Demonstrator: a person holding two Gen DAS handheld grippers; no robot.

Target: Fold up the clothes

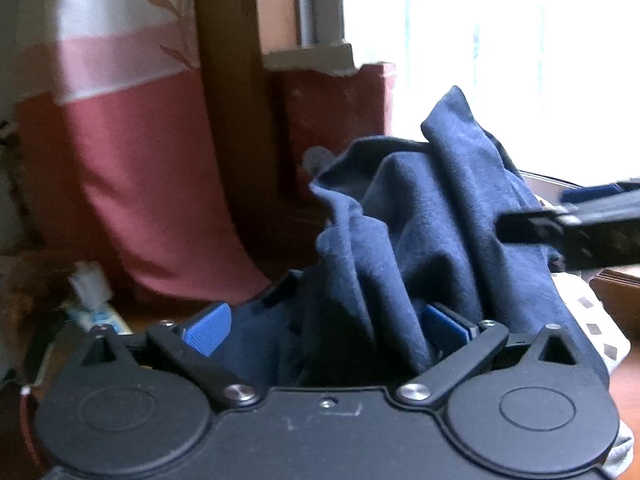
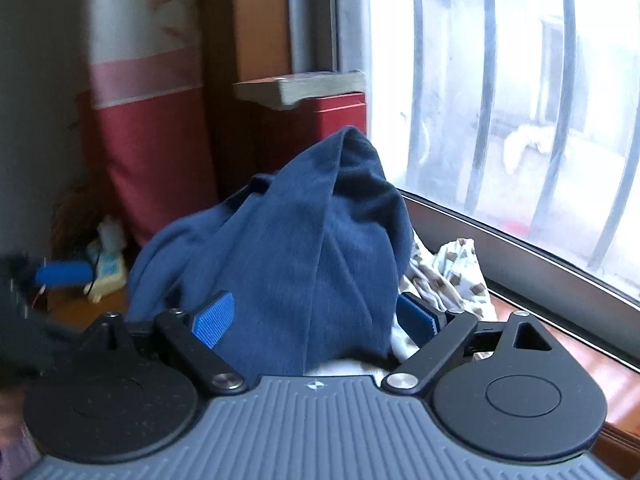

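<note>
A navy blue garment (image 1: 420,208) is bunched up in a tall heap on the wooden table. In the left wrist view my left gripper (image 1: 326,324) is open, and the cloth's lower folds spill between its blue pads (image 1: 208,328) and over the right one. My right gripper (image 1: 580,220) reaches in from the right edge against the heap. In the right wrist view the same garment (image 2: 304,232) fills the gap of my right gripper (image 2: 316,318), which is also open, its pads (image 2: 214,318) wide apart. The left gripper's blue pad (image 2: 60,274) shows blurred at the far left.
A white cloth with brown squares (image 2: 452,276) lies under and right of the navy heap. A barred window (image 2: 500,100) runs along the right. A red and pink curtain (image 1: 132,180) hangs at the back left, with a tissue packet (image 2: 106,268) near it. Wooden table (image 2: 600,364).
</note>
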